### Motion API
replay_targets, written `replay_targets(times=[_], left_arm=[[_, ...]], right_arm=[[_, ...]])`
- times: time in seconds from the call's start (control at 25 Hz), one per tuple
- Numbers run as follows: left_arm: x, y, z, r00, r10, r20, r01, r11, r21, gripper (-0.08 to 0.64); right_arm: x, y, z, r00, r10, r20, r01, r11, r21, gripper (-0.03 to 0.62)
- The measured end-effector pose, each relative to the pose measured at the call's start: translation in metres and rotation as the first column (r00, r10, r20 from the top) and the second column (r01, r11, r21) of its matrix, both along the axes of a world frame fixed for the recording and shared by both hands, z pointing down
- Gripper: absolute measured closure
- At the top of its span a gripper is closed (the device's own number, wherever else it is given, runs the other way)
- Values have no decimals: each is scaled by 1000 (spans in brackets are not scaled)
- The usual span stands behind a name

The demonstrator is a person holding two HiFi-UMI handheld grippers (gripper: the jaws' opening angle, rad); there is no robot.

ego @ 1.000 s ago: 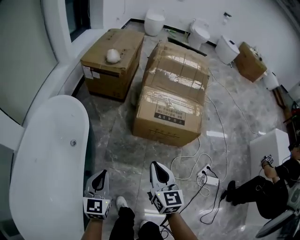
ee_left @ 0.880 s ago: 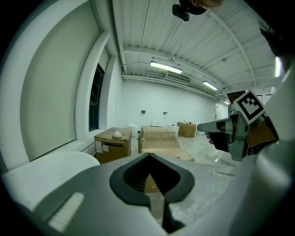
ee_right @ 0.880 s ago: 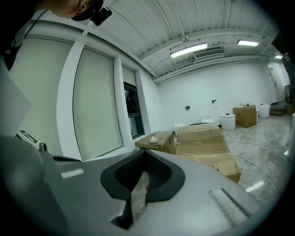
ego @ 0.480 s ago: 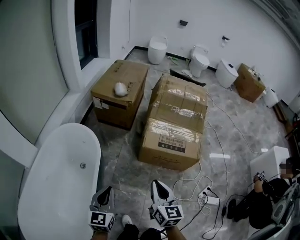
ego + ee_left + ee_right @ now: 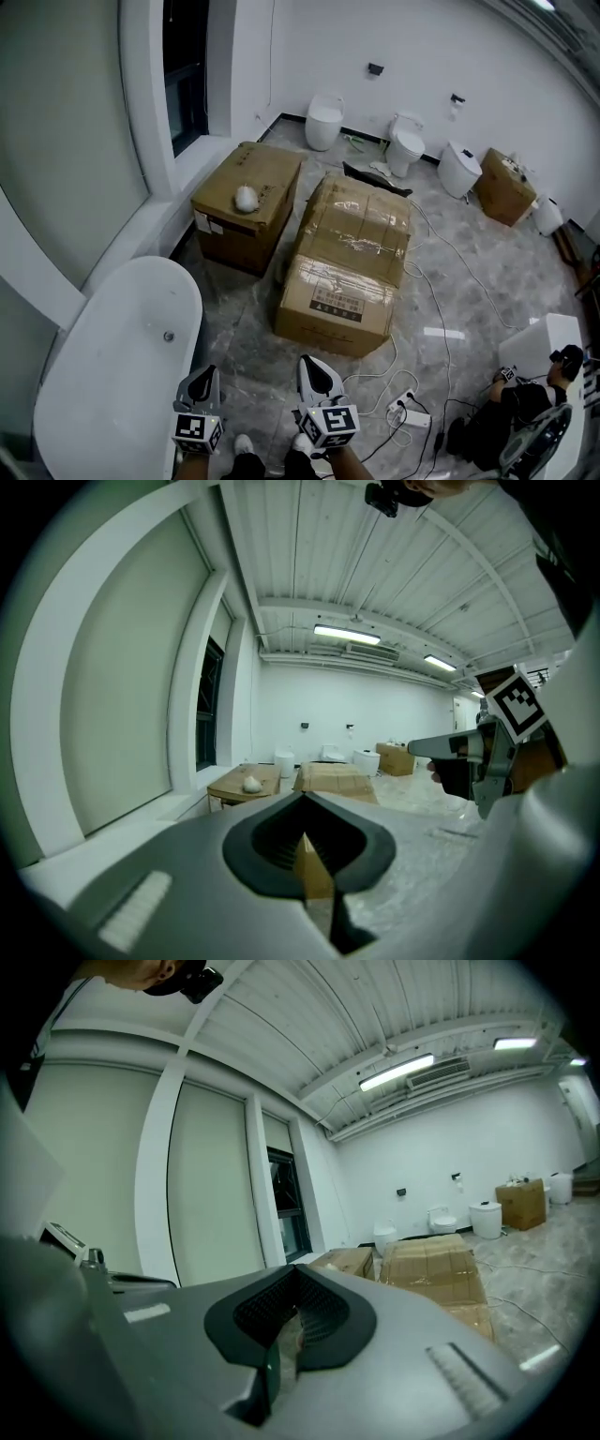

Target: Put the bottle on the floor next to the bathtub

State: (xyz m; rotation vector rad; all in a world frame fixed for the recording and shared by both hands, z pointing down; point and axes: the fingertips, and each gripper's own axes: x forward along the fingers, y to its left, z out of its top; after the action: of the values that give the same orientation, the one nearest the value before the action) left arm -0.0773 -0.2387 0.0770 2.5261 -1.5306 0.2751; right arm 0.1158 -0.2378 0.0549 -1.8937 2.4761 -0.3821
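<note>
Task not started | my left gripper (image 5: 206, 375) and right gripper (image 5: 314, 367) near, jaws together, both empty | bathtub (image 5: 112, 375) near left | bottle unlocated, all left

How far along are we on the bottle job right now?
Done: nothing. No bottle shows on the floor beside the bathtub. In hand: nothing. The left gripper and right gripper are both shut and empty. Left: everything. A white rounded thing lies on the smaller cardboard box; I cannot tell whether it is the bottle.
</note>
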Motion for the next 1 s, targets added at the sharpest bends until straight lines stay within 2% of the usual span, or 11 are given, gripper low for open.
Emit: replay_targets(times=[0.08, 0.28, 0.6, 1.0], left_arm=[[3, -1, -13, 1000, -21, 0, 21, 1000, 23, 560], [14, 0, -39, 999, -11, 32, 9, 998, 70, 560], [16, 5, -50, 1000, -20, -13, 21, 995, 96, 558], [8, 15, -61, 1000, -8, -8, 9, 995, 104, 558]], right_arm=[[7, 2, -8, 1000, -24, -13, 24, 1000, 5, 568], [24, 3, -25, 1000, -29, 4, 29, 999, 29, 568], [32, 11, -31, 999, -41, -4, 41, 998, 48, 568], [14, 17, -42, 997, -80, -22, 82, 994, 68, 569]])
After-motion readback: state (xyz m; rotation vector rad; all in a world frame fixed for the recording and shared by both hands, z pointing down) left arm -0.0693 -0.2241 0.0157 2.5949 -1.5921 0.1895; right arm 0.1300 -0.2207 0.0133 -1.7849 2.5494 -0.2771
